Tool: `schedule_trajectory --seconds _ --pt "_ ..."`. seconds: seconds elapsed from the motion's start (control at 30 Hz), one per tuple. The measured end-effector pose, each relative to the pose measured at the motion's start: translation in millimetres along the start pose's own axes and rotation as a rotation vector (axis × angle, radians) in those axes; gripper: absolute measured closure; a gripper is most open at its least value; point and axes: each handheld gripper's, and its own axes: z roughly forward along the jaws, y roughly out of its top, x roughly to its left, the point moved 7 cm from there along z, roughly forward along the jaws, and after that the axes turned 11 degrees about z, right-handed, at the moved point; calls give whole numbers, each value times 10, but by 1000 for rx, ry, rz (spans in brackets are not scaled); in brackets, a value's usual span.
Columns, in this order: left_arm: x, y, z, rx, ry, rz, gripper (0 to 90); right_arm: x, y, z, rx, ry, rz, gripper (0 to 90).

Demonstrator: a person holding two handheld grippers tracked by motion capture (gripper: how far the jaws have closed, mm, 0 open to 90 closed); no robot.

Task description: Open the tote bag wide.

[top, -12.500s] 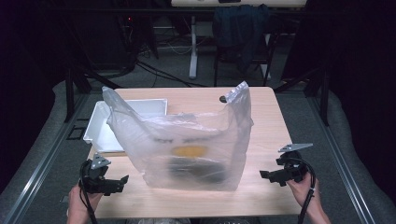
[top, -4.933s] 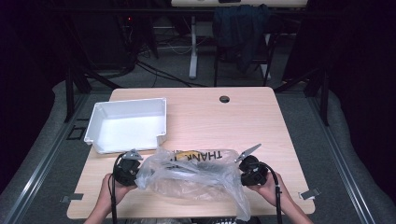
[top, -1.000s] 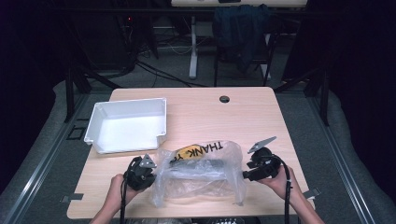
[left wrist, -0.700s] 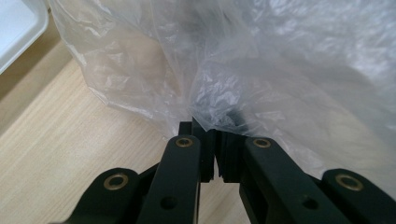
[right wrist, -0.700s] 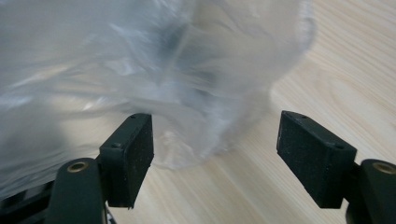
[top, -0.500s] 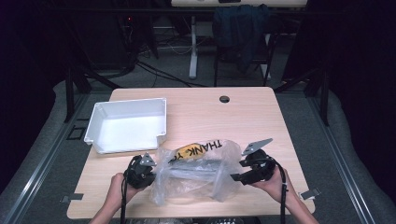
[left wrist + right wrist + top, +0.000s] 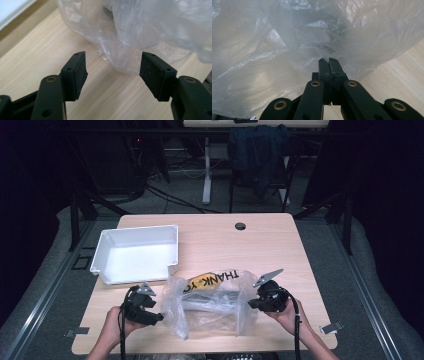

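While the left tool [image 7: 112, 66] has just opened off the plastic bag [image 7: 215, 307] ahead, the right tool [image 7: 329, 62] has closed, pinching no visible film.

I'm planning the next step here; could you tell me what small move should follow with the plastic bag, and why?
Probably bring the left gripper forward and close it on the plastic bag. Its jaws have just been opening and stand empty short of the film, while the right gripper looks shut at the bag's other edge.

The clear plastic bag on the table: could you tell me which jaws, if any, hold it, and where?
The right gripper pinches the clear plastic bag at its right edge; the left gripper stands open, holding nothing.
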Motion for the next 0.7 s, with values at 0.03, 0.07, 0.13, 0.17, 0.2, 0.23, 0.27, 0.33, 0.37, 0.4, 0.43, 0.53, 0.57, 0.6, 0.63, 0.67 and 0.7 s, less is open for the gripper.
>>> schedule_trajectory --seconds 0.03,0.07,0.13,0.17,0.2,0.23,0.27,0.33,0.37,0.4,0.43,0.53,0.57,0.6,0.63,0.67,0.7 --pt "1 2 -48 -18 -1 -3 369 4 0 -3 0 -2 -3 900" --pt "1 11 -87 -35 -2 -8 360 7 3 -3 -1 -1 -5 900" --pt "2 24 -162 -51 -17 -11 353 2 9 2 -2 0 -8 900" --pt "-4 32 -182 -60 -19 -14 346 -2 10 6 -2 1 -9 900" --pt "-14 34 -214 -56 -22 -3 346 -6 11 8 -3 -1 -8 900" --pt "-28 34 -235 -58 -32 4 341 -3 9 14 -9 1 4 900" --pt "-40 32 -257 -59 -35 5 340 -10 3 5 3 -1 -6 900" --pt "-78 30 -292 -64 -52 7 332 -8 -1 -6 2 -6 -4 900" --pt "-93 30 -318 -67 -52 9 332 -4 -1 -12 0 -5 -7 900" --pt "-112 39 -356 -77 -62 17 330 -2 2 -17 -5 -8 -9 900" --pt "-129 50 -379 -88 -74 13 330 2 6 -22 -8 -7 -14 900" --pt "-171 128 -451 -133 -85 18 330 -5 10 -10 -6 -13 -11 900" --pt "-195 169 -461 -146 -91 19 331 -8 9 -7 1 -9 -15 900" --pt "-220 196 -460 -144 -95 30 332 -8 7 -3 4 -12 -14 900" --pt "-241 223 -446 -145 -84 39 334 -2 7 1 4 -7 -15 900" --pt "-257 244 -426 -142 -82 50 359 1 6 0 1 -14 -13 900" --pt "-269 263 -393 -141 -85 57 401 2 4 -5 4 -19 -19 900"
